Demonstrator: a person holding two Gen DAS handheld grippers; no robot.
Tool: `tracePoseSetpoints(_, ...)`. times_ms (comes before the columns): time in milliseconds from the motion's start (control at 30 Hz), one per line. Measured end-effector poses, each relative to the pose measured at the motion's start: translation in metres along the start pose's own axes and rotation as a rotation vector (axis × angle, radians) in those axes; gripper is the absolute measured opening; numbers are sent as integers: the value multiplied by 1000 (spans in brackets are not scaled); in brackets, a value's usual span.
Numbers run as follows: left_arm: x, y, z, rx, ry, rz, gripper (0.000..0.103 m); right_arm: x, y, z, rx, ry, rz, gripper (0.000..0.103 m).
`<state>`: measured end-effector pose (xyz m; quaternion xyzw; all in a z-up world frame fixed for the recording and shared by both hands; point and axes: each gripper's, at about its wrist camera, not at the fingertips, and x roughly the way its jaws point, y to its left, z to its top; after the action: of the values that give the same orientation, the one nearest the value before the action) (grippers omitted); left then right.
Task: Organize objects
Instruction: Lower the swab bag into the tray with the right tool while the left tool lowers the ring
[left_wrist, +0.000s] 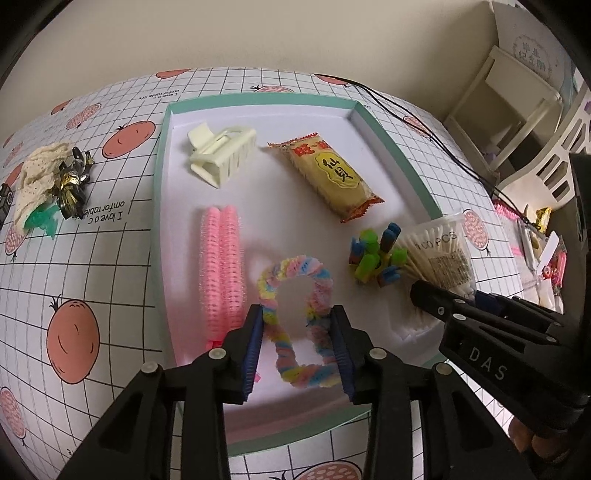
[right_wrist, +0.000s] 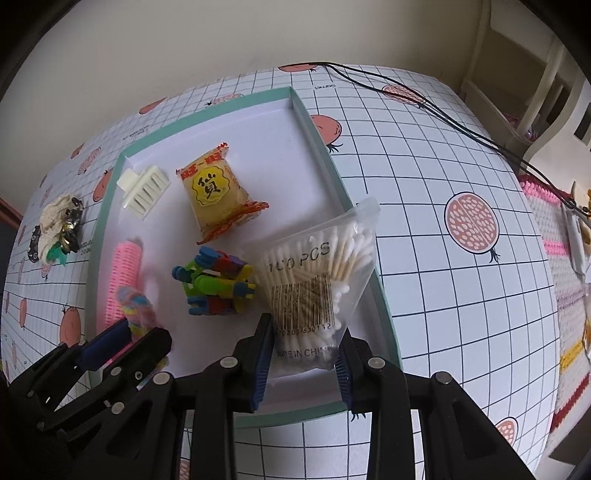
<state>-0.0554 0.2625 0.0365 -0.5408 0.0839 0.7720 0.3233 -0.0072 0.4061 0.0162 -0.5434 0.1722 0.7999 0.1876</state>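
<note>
A teal-rimmed white tray holds a cream claw clip, a yellow snack packet, a pink hair roller and a colourful block toy. My left gripper is shut on a pastel fuzzy loop, which hangs just above the tray floor beside the roller. My right gripper is shut on the lower end of a clear bag of cotton swabs. The bag leans over the tray's right rim, next to the block toy.
On the checked tablecloth left of the tray lies a pile of cream cloth, a gold-and-black figure and a green piece. A black cable runs across the far right of the table. White furniture and a crocheted mat stand beyond the right edge.
</note>
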Motion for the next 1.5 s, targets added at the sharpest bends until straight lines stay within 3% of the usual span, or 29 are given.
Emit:
tracePoseSetpoints(200,-9,1,3,-6,-25,-25,47,-6,-4,3,18,-32,19,34)
tracePoseSetpoints(333,-14,3,3,-12,-32,-35,49,-8,-5,4,14,-54,24,47)
tracePoseSetpoints(733,-28,-3,4,-2,-72,-49,53,-32,-3,10,23,-176,42,48)
tracePoseSetpoints(967,-33,1,7,-22,-93,-39,53,-30,0,9,12,-170,44,48)
tracePoseSetpoints(1233,-41,20,9,-105,-142,38,54,-28,6,8,-10,-167,48,48)
tracePoseSetpoints(1433,-43,38,9,-173,-158,99,66,-31,13,7,-33,-190,63,70)
tracePoseSetpoints(1500,-42,43,9,-189,-159,110,76,-30,15,7,-42,-194,68,76)
